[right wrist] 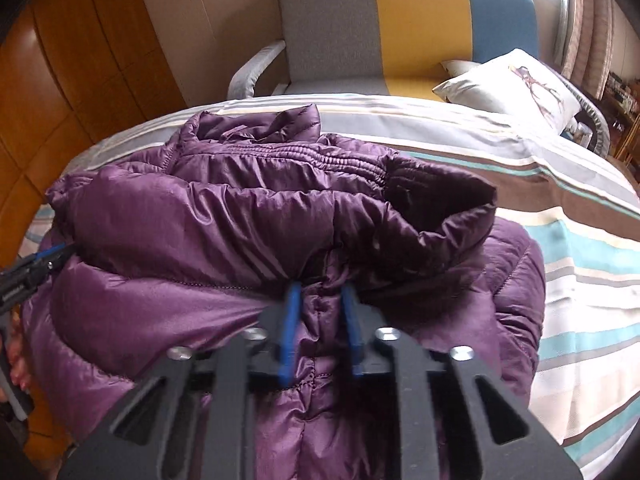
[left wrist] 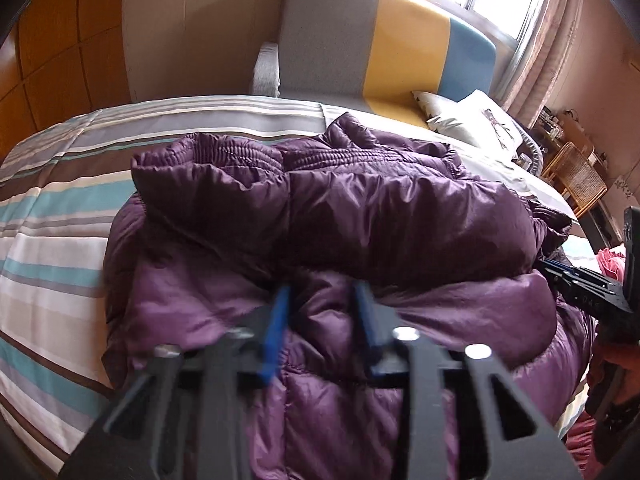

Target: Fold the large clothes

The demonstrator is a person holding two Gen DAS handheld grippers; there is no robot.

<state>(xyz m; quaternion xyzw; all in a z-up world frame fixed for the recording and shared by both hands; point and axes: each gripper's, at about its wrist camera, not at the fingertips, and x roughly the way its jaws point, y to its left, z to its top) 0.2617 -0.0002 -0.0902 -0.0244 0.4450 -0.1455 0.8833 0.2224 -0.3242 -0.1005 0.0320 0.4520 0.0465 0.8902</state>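
Note:
A puffy purple down jacket (left wrist: 360,208) lies on the bed, its top half doubled over the lower part into a thick roll. My left gripper (left wrist: 322,296) is shut on a pinch of the jacket's fabric just under that roll, blue pads pressing from both sides. In the right wrist view the same jacket (right wrist: 200,216) fills the middle, and my right gripper (right wrist: 320,292) is shut on a bunched seam beneath the folded edge. The right gripper's tip (left wrist: 560,272) shows at the jacket's right side, and the left gripper's tip (right wrist: 60,252) at the jacket's left side.
The striped bedspread (left wrist: 52,208) spreads out around the jacket. A grey, yellow and blue headboard (left wrist: 400,52) and a white pillow (left wrist: 480,120) stand beyond it. A wooden wardrobe (left wrist: 60,40) is on the left, a wicker chair (left wrist: 580,176) and pink cloth (left wrist: 612,264) on the right.

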